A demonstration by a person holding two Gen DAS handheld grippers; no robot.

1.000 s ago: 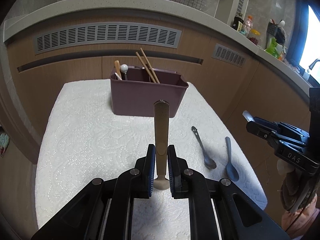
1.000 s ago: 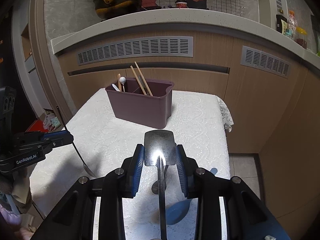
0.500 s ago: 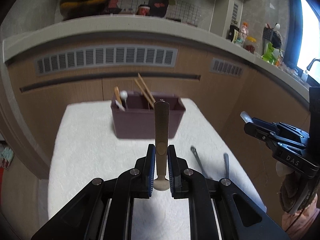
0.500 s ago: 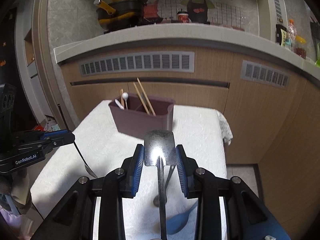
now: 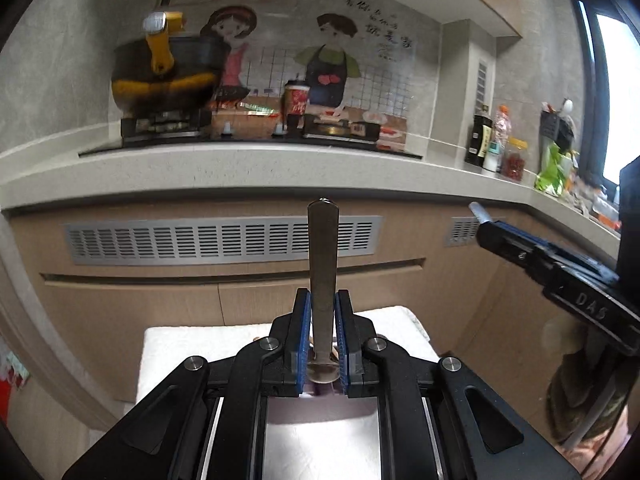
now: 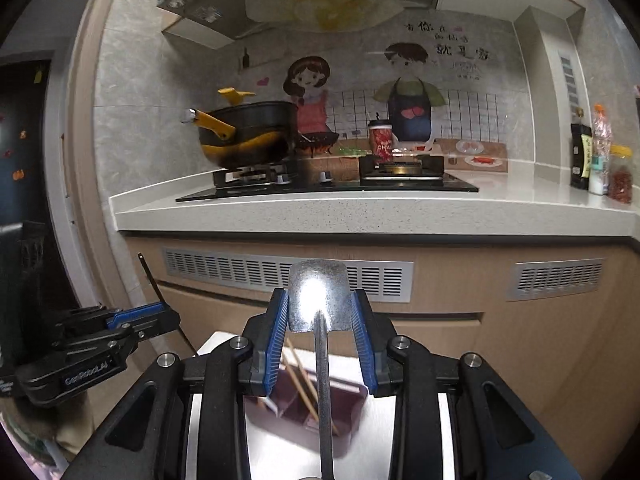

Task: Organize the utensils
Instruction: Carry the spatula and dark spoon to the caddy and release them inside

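Note:
My left gripper (image 5: 323, 332) is shut on a metal spoon (image 5: 323, 256), handle pointing up and forward, its bowl (image 5: 322, 372) below the pads. My right gripper (image 6: 320, 324) is shut on a flat metal spatula (image 6: 319, 296), its handle running back toward the camera. The purple utensil holder (image 6: 308, 412) with wooden chopsticks (image 6: 302, 376) lies below the right gripper, between its fingers; in the left wrist view it is almost wholly hidden behind the gripper. Each gripper shows in the other's view, the right one (image 5: 532, 256) and the left one (image 6: 120, 328).
The white cloth-covered table (image 5: 224, 344) stands below, in front of wooden cabinets with vent grilles (image 5: 192, 240). Above is a counter (image 6: 360, 208) with a stove, a black and yellow pan (image 6: 248, 136) and bottles (image 6: 592, 160) at the right.
Both grippers have risen and tilted upward with their utensils. The holder and table slid down to the frames' bottom; the loose spoons on the cloth have left view.

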